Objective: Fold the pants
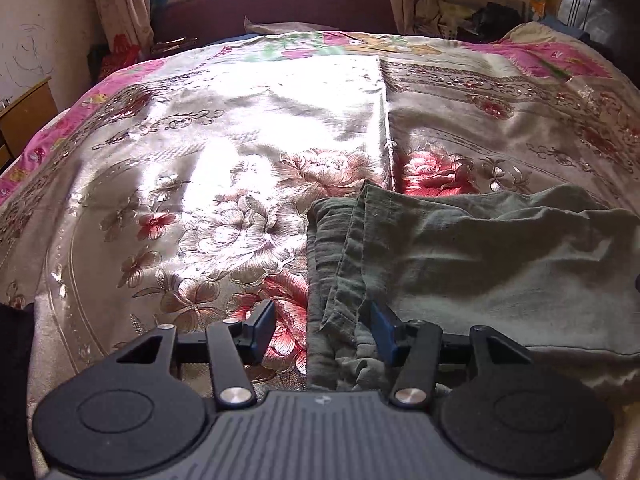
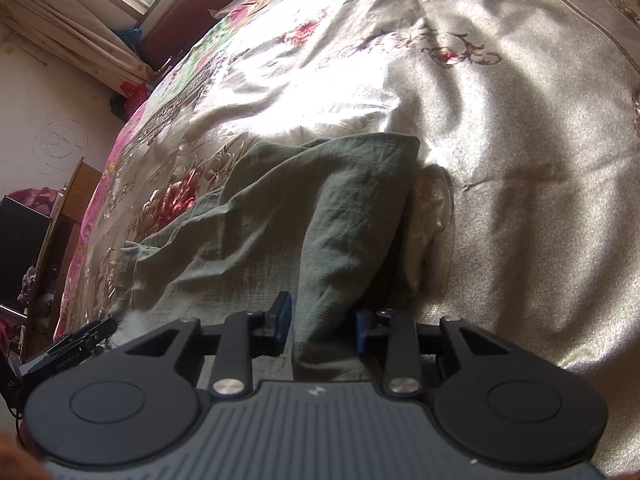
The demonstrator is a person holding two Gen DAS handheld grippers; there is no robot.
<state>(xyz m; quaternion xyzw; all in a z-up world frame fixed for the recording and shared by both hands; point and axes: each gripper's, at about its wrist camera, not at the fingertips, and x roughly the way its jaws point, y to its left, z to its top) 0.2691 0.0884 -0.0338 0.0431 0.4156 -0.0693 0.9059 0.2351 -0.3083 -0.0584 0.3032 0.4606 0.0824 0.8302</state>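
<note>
- Black gripper housings fill the foreground of both wrist views, each looking down over grey-green pants [image 1: 460, 264] lying partly folded on a floral satin bedspread [image 1: 180, 168], with a window and a dark red headboard [image 1: 280, 4] at the far end.
- Left gripper [image 1: 324, 326] stands wide, its jaws straddling the bunched left edge of the pants: the right finger sits on or against the cloth, the left finger over bare bedspread. Nothing is pinched.
- Right gripper [image 2: 322, 326] stands about half open with a raised ridge of the pants [image 2: 320, 216] running between its jaws; whether the pads actually touch the fabric cannot be told from this angle.
- Judged from the layout, the step in hand is taking hold of the near edge for another fold.
- Done well, both claws should bite every layer at once, close fully before lifting, rise together and carry the edge level, since the slick satin beneath may let the bundle slide.
</note>
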